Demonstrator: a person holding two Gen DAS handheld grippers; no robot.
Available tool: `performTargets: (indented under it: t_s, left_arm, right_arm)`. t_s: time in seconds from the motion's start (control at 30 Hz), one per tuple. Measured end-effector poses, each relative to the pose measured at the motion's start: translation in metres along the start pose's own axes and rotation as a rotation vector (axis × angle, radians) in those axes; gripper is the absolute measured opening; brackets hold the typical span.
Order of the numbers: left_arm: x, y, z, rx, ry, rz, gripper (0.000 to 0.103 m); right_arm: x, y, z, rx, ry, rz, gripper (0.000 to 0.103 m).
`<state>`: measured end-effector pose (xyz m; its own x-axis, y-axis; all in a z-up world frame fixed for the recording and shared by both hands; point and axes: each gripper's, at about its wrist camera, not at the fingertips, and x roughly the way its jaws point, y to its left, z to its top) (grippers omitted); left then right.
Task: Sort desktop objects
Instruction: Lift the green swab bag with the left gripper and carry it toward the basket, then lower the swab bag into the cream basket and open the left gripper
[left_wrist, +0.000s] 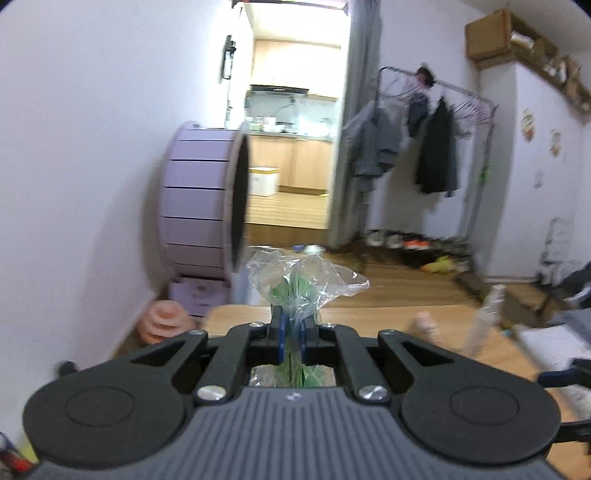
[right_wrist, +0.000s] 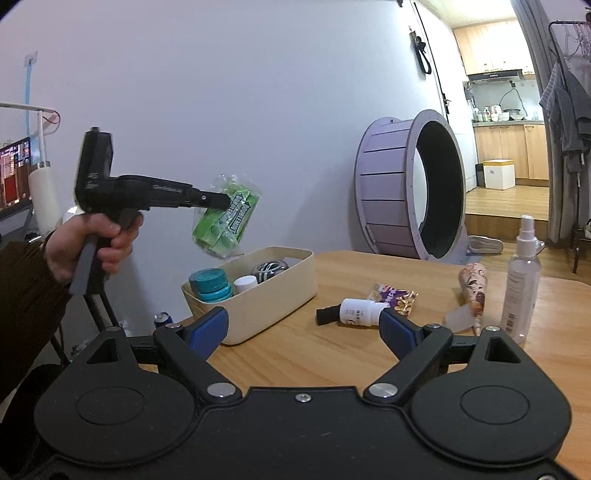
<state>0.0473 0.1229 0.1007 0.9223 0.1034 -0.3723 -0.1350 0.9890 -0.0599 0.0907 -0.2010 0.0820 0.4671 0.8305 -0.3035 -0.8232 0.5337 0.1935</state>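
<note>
My left gripper (left_wrist: 291, 332) is shut on a green gum pack in a clear plastic bag (left_wrist: 299, 284). In the right wrist view the same left gripper (right_wrist: 223, 201), held by a hand (right_wrist: 92, 240), keeps the green pack (right_wrist: 227, 221) in the air above the cream bin (right_wrist: 258, 310). Inside the bin lie a teal jar (right_wrist: 211, 285), a white-capped bottle (right_wrist: 245, 283) and a dark round object (right_wrist: 269, 269). My right gripper (right_wrist: 303, 328) is open over the wooden table (right_wrist: 332, 354), near a white bottle lying on its side (right_wrist: 354, 312).
A snack packet (right_wrist: 395, 297), a patterned cone-shaped wrapper (right_wrist: 472, 288) and an upright clear spray bottle (right_wrist: 521, 280) stand on the table's right half. A large purple wheel (right_wrist: 410, 188) leans at the wall behind. A blue can (right_wrist: 162, 319) sits below the table's left edge.
</note>
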Motion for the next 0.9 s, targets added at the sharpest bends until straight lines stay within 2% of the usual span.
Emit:
performTargets:
  t_s: [0.13, 0.37, 0.47, 0.57, 0.67, 0.8, 0.9]
  left_arm:
    - [0.022, 0.013, -0.004, 0.04, 0.042, 0.081, 0.007]
    - [0.058, 0.027, -0.026, 0.054, 0.142, 0.088, 0.007]
    - [0.063, 0.029, -0.038, 0.083, 0.162, 0.105, 0.01]
    - [0.061, 0.042, -0.037, 0.028, 0.179, 0.084, 0.012]
    - [0.051, 0.05, -0.031, 0.005, 0.191, 0.096, 0.015]
    - [0.029, 0.049, -0.026, -0.003, 0.166, 0.092, 0.03]
    - [0.023, 0.045, -0.028, 0.006, 0.167, 0.082, 0.031]
  right_arm:
    - [0.007, 0.001, -0.002, -0.002, 0.021, -0.004, 0.088]
    - [0.016, 0.003, -0.005, -0.007, 0.052, -0.004, 0.088]
    - [0.019, 0.005, -0.007, -0.014, 0.066, -0.004, 0.088]
    - [0.023, 0.006, -0.007, -0.014, 0.069, -0.002, 0.088]
    - [0.023, 0.006, -0.007, -0.012, 0.069, -0.003, 0.088]
    - [0.023, 0.006, -0.007, -0.011, 0.069, -0.004, 0.088]
    - [0.023, 0.007, -0.007, -0.013, 0.069, -0.003, 0.088]
